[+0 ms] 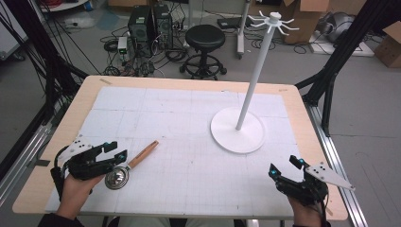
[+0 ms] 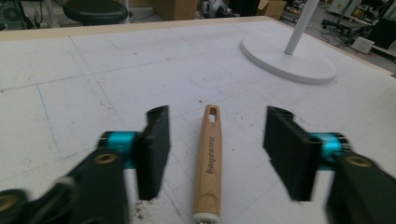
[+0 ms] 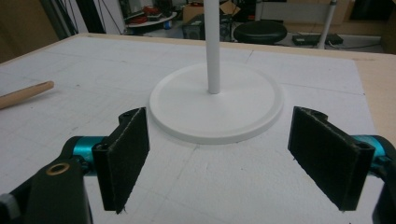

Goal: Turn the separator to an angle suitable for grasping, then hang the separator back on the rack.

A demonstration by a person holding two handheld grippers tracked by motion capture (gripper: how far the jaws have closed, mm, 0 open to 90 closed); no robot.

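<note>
A utensil with a wooden handle and a round metal bowl lies on the white gridded mat at the front left. My left gripper is open just behind it. In the left gripper view the handle lies on the mat between the two wide-apart jaws, and neither pad touches it. My right gripper stands open at the front right with nothing between its jaws, pointing at the white stand's round base. The stand's pole rises to a ring of hooks.
The mat covers a wooden table with bare edges all round. Black frame posts flank the table. On the floor behind it are a black stool, computer towers, cables and cardboard boxes.
</note>
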